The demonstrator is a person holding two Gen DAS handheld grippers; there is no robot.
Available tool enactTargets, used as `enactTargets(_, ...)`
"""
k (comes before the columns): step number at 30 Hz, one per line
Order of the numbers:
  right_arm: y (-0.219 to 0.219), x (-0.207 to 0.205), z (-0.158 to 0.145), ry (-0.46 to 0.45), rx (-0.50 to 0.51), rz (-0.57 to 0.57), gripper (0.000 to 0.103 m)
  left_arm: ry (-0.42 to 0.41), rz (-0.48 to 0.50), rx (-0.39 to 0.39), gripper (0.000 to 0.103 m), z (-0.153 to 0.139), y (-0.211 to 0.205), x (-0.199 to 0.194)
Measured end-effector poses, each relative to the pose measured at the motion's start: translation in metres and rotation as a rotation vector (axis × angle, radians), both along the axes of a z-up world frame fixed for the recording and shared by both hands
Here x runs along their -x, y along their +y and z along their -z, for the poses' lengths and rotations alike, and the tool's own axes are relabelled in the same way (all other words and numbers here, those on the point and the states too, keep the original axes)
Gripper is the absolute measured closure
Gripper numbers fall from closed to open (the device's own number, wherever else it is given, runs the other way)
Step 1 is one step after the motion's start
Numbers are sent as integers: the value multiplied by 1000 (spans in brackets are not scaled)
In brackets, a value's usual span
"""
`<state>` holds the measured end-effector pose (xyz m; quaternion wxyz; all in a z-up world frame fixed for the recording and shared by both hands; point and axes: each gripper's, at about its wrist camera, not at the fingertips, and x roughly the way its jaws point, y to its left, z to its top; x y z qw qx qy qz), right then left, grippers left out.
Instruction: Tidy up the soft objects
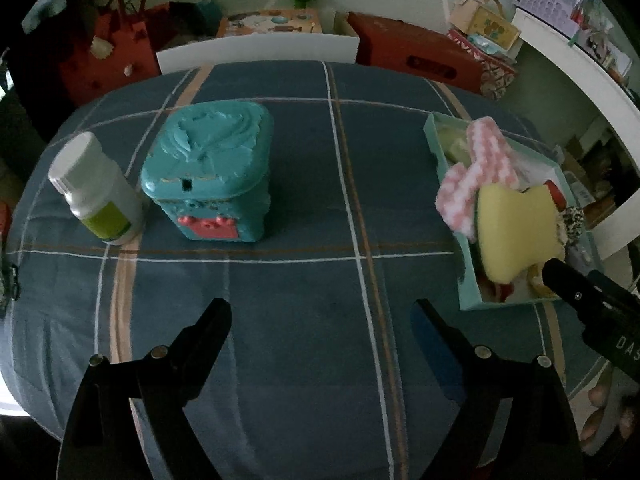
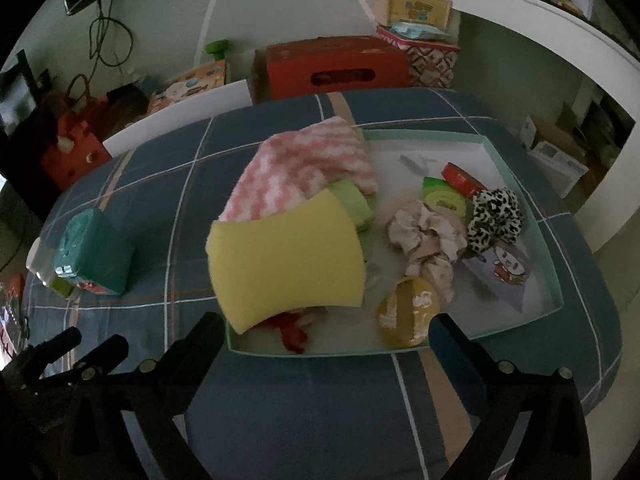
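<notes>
A shallow mint-green box (image 2: pixel 524 184) (image 1: pixel 466 296) lies on the blue plaid cover. A yellow sponge (image 2: pixel 286 256) (image 1: pixel 516 232) leans over the box's near left corner. A pink-and-white fuzzy cloth (image 2: pixel 308 164) (image 1: pixel 476 176) drapes over the left wall behind it. Inside are a beige crumpled scrunchie (image 2: pixel 426 236), a leopard-print scrunchie (image 2: pixel 496 216) and a yellow round pack (image 2: pixel 408 312). My right gripper (image 2: pixel 326 334) is open just in front of the box, nothing between its fingers. My left gripper (image 1: pixel 322 314) is open over bare cover, left of the box.
A teal lidded tin (image 1: pixel 212 172) (image 2: pixel 94 256) and a white bottle with a green label (image 1: pixel 96 192) stand on the left of the cover. Red boxes (image 2: pixel 332 66), bags and toys crowd the floor behind. A white counter (image 1: pixel 580 64) runs along the right.
</notes>
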<state>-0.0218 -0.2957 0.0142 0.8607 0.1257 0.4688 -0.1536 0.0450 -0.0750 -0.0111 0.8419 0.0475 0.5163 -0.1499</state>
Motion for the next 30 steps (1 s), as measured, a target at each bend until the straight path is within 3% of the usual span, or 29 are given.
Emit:
enactTargets(14,7,-5,3,6,2,-32,0,-11,-72,-91,12,3,4,0)
enactTargets(30,5,-10,11,20,-3,-42,0,13,-67,-109,12,10,-2,-3)
